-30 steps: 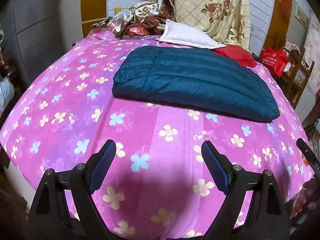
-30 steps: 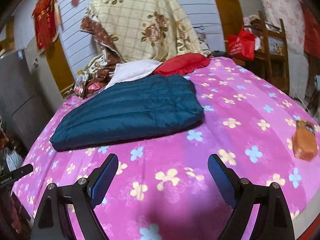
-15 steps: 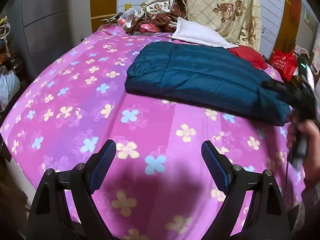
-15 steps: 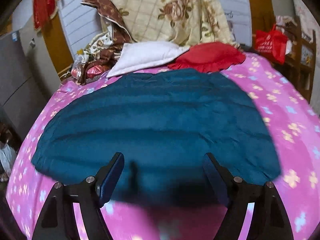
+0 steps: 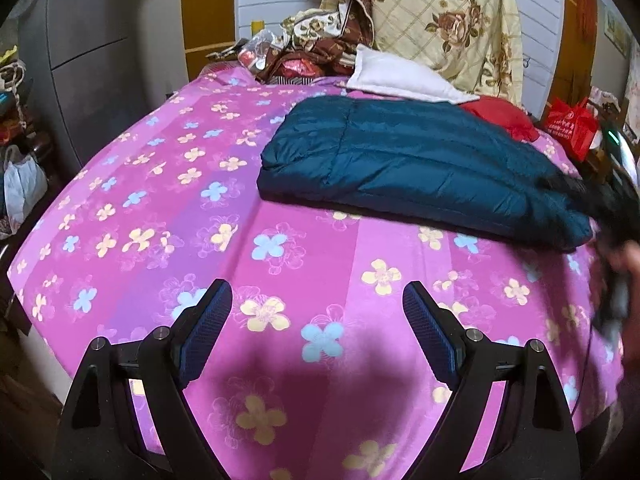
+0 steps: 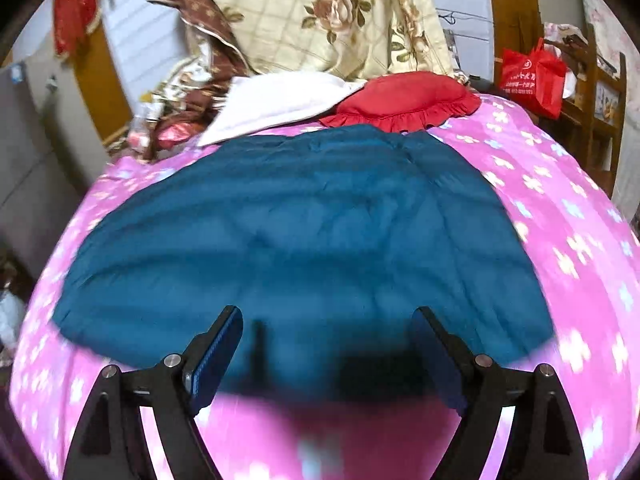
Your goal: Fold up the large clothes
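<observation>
A dark teal quilted jacket (image 5: 416,168) lies folded flat on the pink flowered bedspread (image 5: 168,216). My left gripper (image 5: 316,320) is open and empty, over bare bedspread short of the jacket's near edge. My right gripper (image 6: 326,344) is open and empty, its jaws low over the jacket's near edge (image 6: 312,248). In the left wrist view the right gripper and hand show as a dark blur (image 5: 612,216) at the jacket's right end.
A white pillow (image 5: 400,78), a red ruffled cushion (image 6: 404,100) and a floral quilt (image 5: 440,20) pile at the head of the bed. A red bag (image 6: 532,76) sits on a wooden shelf at the right. A grey cabinet (image 5: 84,52) stands left.
My right gripper has moved forward from the bedspread onto the jacket's near edge. My left gripper has drifted left and slightly closer. Both stay open.
</observation>
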### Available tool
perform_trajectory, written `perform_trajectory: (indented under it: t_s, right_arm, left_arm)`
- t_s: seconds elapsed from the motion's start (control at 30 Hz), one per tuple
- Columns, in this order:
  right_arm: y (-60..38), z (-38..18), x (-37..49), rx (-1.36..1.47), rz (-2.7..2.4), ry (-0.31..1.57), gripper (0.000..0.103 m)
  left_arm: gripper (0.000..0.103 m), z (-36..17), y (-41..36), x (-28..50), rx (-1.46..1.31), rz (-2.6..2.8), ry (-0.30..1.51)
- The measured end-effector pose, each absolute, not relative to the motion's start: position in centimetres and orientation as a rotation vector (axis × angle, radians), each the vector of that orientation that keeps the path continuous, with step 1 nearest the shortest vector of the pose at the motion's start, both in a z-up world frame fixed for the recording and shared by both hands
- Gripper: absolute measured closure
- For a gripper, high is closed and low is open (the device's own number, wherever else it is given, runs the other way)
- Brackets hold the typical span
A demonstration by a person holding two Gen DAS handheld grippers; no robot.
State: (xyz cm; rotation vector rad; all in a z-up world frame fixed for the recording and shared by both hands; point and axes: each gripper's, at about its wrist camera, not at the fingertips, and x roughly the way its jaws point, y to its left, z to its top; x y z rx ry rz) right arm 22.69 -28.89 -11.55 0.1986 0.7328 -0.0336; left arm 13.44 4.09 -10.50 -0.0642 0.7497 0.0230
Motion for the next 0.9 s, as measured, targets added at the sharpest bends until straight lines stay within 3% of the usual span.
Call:
perform_trajectory:
  t_s: [0.4,0.9]
  right_arm:
    - [-28.5,-11.4,6.5,0.16,-0.092,0.61,0.018]
    - [-27.2,-8.8,2.5,0.082,-0.119,0.521,0.018]
  left_arm:
    - [0.015,-5.1,1.6,8.0,-0.024,-0.021,0.626]
    - [0.015,-3.1,-0.8,4.9,0.031,-0.042,0.627]
